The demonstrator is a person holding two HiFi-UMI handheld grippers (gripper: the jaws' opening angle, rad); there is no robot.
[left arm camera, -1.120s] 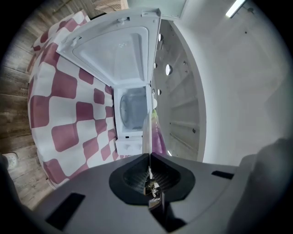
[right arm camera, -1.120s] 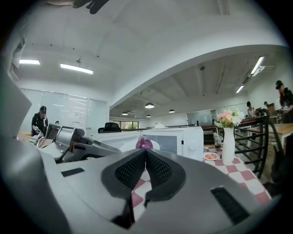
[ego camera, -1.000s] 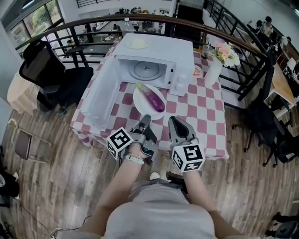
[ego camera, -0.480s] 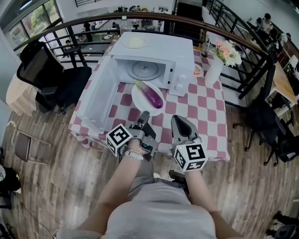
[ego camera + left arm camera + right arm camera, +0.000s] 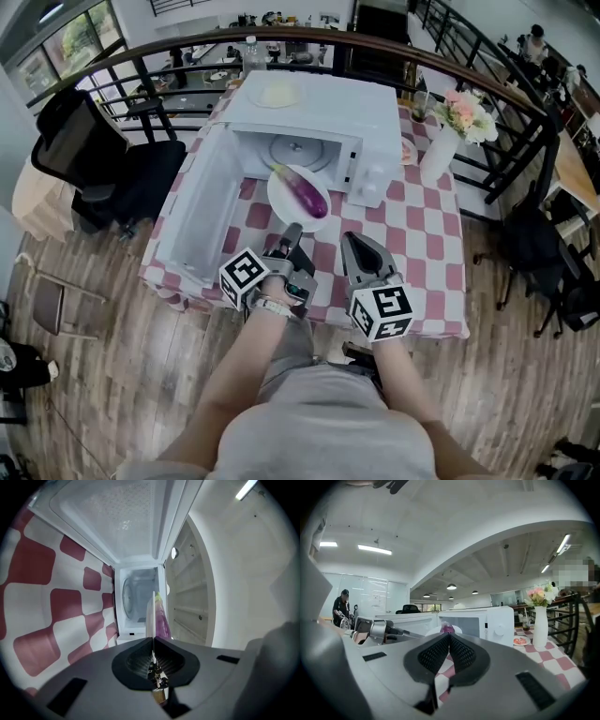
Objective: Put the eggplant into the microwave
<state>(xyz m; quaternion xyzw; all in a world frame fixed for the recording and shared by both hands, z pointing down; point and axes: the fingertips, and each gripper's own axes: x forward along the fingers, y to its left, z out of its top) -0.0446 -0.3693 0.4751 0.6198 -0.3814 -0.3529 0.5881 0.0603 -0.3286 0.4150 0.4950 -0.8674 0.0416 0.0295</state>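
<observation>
The purple eggplant (image 5: 308,195) lies on a white plate (image 5: 285,190), just in front of the mouth of the open white microwave (image 5: 375,112). My left gripper (image 5: 292,231) is shut on the plate's near rim. In the left gripper view the plate (image 5: 150,616) shows edge-on between the jaws, with the eggplant (image 5: 163,620) beside it and the microwave cavity (image 5: 136,595) behind. My right gripper (image 5: 351,242) is shut on nothing, to the right of the left one and short of the plate. Over the right gripper (image 5: 449,635) the eggplant (image 5: 447,629) peeks.
The microwave door (image 5: 202,211) hangs open to the left. A vase of flowers (image 5: 439,145) and a small dish (image 5: 407,148) stand right of the microwave on the checked tablecloth (image 5: 412,244). A plate (image 5: 277,92) sits on top. A black chair (image 5: 89,150) stands at left.
Both grippers have moved toward the microwave, and the plate with the eggplant has come closer to the opening. Both stay shut.
</observation>
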